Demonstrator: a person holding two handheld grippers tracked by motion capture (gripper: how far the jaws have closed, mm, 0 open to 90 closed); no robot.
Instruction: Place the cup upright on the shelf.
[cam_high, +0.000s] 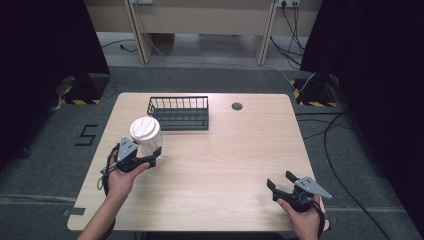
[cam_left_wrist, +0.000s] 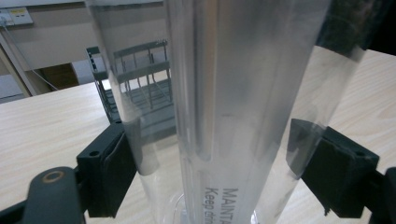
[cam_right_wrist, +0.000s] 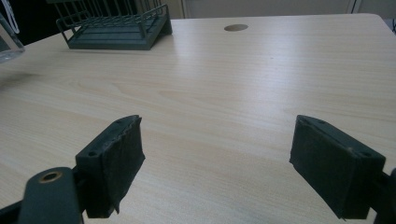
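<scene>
A clear plastic tumbler (cam_high: 146, 136) with a white lid stands upright at the left of the wooden table (cam_high: 225, 150). My left gripper (cam_high: 148, 154) is shut on its lower body, held by a hand. In the left gripper view the tumbler (cam_left_wrist: 224, 93) stands between the two black pads (cam_left_wrist: 114, 170), which press its walls on either side; printed text shows near its base. I cannot tell whether its base touches the table. My right gripper (cam_high: 283, 182) is open near the front right edge, with bare table between its pads (cam_right_wrist: 116, 161). An edge of the tumbler (cam_right_wrist: 7, 42) shows far left.
A black wire rack (cam_high: 179, 113) sits at the back centre of the table, just behind the tumbler; it also appears as the rack (cam_left_wrist: 135, 88) and the rack (cam_right_wrist: 116, 25). A round cable hole (cam_high: 237, 106) lies to its right. Cables run across the floor at right.
</scene>
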